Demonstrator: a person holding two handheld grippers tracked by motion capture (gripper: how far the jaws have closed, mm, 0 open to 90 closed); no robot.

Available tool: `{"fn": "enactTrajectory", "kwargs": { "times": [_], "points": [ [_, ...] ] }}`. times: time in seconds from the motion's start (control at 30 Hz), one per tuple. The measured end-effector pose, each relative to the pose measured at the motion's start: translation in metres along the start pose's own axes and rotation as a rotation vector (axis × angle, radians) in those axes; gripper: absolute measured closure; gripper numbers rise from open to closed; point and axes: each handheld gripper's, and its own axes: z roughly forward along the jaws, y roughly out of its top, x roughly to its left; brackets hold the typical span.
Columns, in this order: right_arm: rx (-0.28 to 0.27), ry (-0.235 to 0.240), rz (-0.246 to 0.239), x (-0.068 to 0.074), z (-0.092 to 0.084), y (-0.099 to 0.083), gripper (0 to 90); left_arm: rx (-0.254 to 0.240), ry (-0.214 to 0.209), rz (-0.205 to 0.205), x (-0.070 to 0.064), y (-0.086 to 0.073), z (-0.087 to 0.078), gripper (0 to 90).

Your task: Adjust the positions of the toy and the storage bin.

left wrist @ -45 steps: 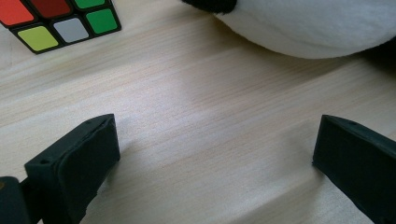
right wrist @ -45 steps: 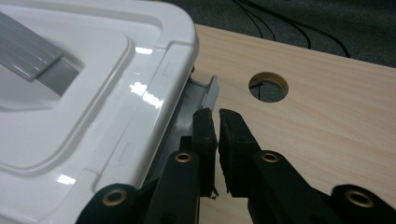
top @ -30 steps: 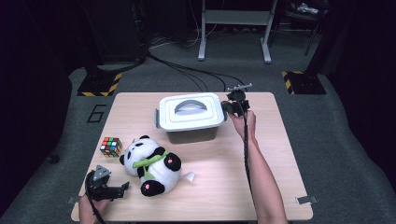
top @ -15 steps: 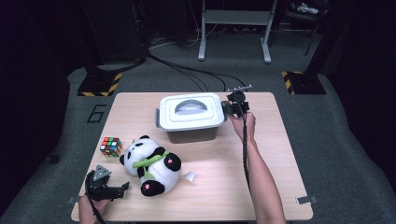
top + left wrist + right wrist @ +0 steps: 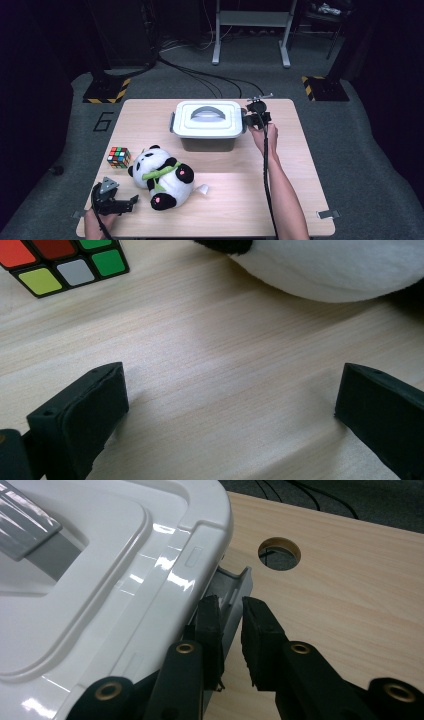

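Observation:
A white-lidded grey box (image 5: 207, 120) stands at the table's far middle. My right gripper (image 5: 252, 119) is at its right end. In the right gripper view the right gripper (image 5: 230, 615) is shut on the grey latch (image 5: 236, 592) that hangs under the white lid (image 5: 100, 580). A panda plush (image 5: 162, 177) lies at the front left, with a colour cube (image 5: 118, 156) to its left. My left gripper (image 5: 120, 205) rests low near the front left corner, just short of the panda. The left gripper (image 5: 231, 377) is wide open over bare wood, with the cube (image 5: 60, 260) and the panda (image 5: 340, 265) beyond it.
The wooden table (image 5: 300, 165) has a round cable hole (image 5: 279, 553) behind the box's right end. A white tag (image 5: 201, 189) sticks out from the panda. Cables cross the floor (image 5: 200, 75) beyond the far edge.

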Motion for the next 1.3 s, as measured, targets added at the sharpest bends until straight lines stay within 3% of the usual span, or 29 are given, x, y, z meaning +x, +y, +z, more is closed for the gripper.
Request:
{"fn": "enactTrajectory", "kwargs": {
  "times": [0.33, 0.4, 0.47, 0.53, 0.57, 0.6, 0.63, 0.67, 0.7, 0.77, 0.9, 1.13, 1.3],
  "points": [
    [0.011, 0.013, -0.011, -0.008, -0.012, -0.009, 74.6, 0.000, -0.001, 0.001, 0.000, 0.000, 0.000, 0.4],
    [0.000, 0.008, -0.023, -0.012, -0.016, -0.010, 64.1, 0.000, -0.001, 0.001, 0.000, 0.000, 0.000, 0.4],
    [-0.002, 0.012, -0.022, -0.014, -0.017, -0.010, 61.7, 0.000, -0.001, 0.001, 0.000, 0.000, 0.000, 0.4],
    [-0.018, 0.008, -0.018, -0.020, -0.027, -0.010, 47.8, 0.000, -0.001, 0.001, 0.000, 0.000, 0.000, 0.4],
    [-0.018, 0.008, -0.018, -0.020, -0.027, -0.010, 47.8, 0.000, -0.001, 0.001, 0.000, 0.000, 0.000, 0.4],
    [-0.027, 0.022, -0.030, -0.021, -0.034, -0.008, 37.0, 0.000, -0.001, 0.001, 0.000, 0.000, 0.000, 0.4],
    [-0.027, 0.022, -0.030, -0.021, -0.034, -0.008, 37.0, 0.000, -0.001, 0.001, 0.000, 0.000, 0.000, 0.4],
    [-0.035, 0.047, -0.054, -0.020, -0.040, -0.006, 28.1, 0.001, -0.001, 0.002, 0.000, 0.000, 0.000, 0.4],
    [-0.036, 0.056, -0.066, -0.019, -0.042, -0.004, 24.7, 0.000, -0.001, 0.001, 0.000, 0.000, 0.000, 0.4],
    [-0.037, 0.062, -0.079, -0.017, -0.044, -0.002, 22.3, 0.000, -0.001, 0.001, 0.000, 0.000, 0.000, 0.4],
    [-0.028, 0.124, -0.155, 0.004, -0.044, 0.008, 14.9, 0.000, -0.001, 0.001, 0.000, 0.000, 0.000, 0.4],
    [-0.015, 0.187, -0.224, 0.030, -0.030, 0.021, 12.5, 0.000, -0.001, 0.001, 0.000, 0.000, 0.000, 0.4],
    [0.002, 0.213, -0.275, 0.049, -0.012, 0.033, 31.1, 0.000, -0.002, 0.002, 0.000, 0.000, 0.000, 0.4]
  ]
}}
